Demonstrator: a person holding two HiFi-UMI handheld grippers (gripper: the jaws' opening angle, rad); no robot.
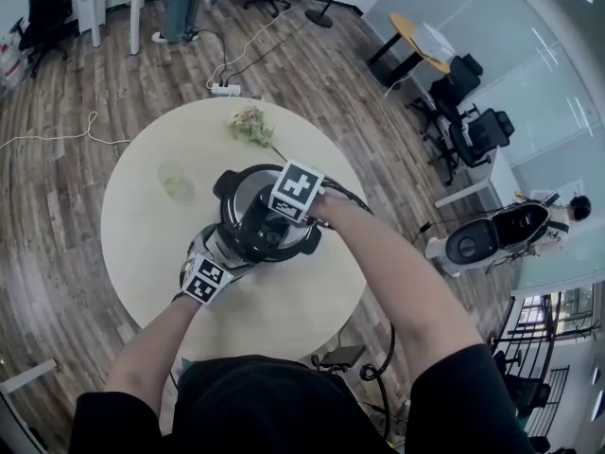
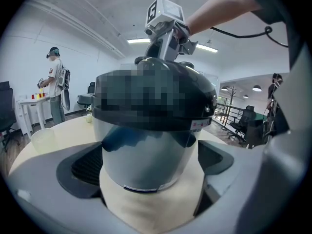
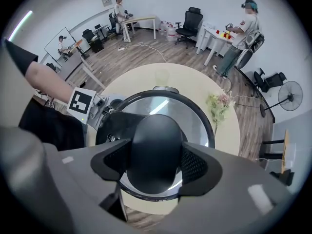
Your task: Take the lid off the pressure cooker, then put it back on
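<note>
while the left claw (image 2: 151, 167) clamps the cooker (image 2: 146, 145) by its body on the table (image 1: 142, 216), the right claw (image 3: 156, 165) points straight down, jaws half wide and closed on the knob (image 3: 155, 130) across its short sides. the lid (image 3: 200, 118) sits on the cooker, directly under that claw, so the next move is likely a twist about the knob's upright axis.
</note>
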